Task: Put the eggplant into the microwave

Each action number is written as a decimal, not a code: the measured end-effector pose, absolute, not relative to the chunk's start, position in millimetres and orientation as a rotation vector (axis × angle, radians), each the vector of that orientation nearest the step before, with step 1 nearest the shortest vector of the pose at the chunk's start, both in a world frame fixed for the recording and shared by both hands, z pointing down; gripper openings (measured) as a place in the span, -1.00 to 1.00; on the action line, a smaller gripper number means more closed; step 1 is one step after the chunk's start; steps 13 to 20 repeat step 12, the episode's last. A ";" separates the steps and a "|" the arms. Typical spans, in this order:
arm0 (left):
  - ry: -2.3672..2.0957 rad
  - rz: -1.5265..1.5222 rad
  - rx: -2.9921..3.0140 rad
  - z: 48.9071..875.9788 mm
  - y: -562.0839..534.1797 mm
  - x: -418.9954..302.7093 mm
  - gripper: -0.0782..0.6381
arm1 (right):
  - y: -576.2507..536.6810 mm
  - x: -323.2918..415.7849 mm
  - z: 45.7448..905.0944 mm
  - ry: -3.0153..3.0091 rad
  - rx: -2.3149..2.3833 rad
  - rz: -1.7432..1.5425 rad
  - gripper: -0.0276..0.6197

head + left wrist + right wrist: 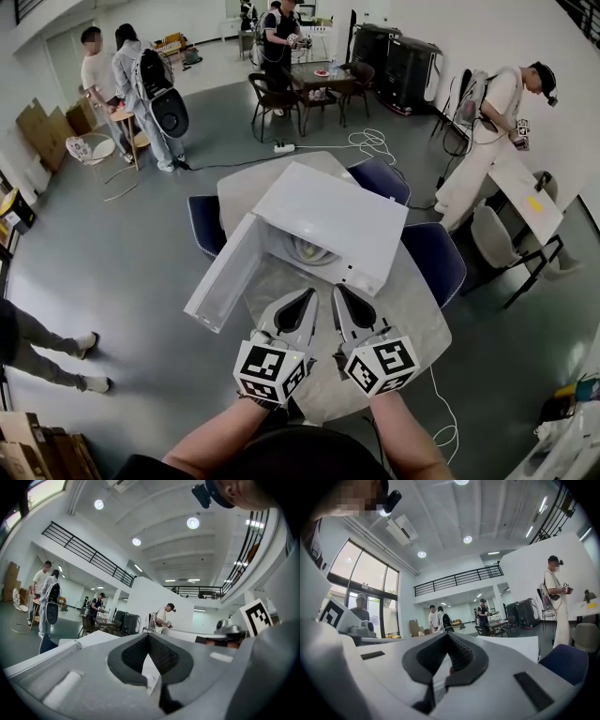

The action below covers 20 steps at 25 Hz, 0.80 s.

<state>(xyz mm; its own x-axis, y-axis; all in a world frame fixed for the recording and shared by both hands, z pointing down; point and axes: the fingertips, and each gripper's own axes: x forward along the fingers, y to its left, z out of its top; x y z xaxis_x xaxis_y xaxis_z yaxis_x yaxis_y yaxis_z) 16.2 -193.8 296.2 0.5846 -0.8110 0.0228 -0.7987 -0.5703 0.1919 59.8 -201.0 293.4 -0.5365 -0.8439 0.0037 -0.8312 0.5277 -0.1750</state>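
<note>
I hold my left gripper (307, 296) and right gripper (341, 292) side by side low before me, tips pointing forward, forearms (221, 437) stretched out, each pair of jaws pressed together, gripping nothing.

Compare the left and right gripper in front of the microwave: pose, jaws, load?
The left gripper leans right and the right gripper leans left, so their tips nearly meet. The left gripper's marker cube sits slightly lower in the head view than the right gripper's. Shared: both have jaws shut on nothing, and both hover over the table just short of the open microwave. No eggplant visible.
</note>
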 end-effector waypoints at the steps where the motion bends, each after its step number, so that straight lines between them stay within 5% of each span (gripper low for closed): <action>1: -1.354 -0.101 2.631 296.0 -193.4 15.4 -0.76 | -200.6 58.8 292.5 2.677 -1.469 -0.231 -0.91; 20: -1.356 -0.108 2.637 287.6 -195.3 15.2 -0.76 | -202.1 58.4 282.8 2.678 -1.478 -0.207 -0.91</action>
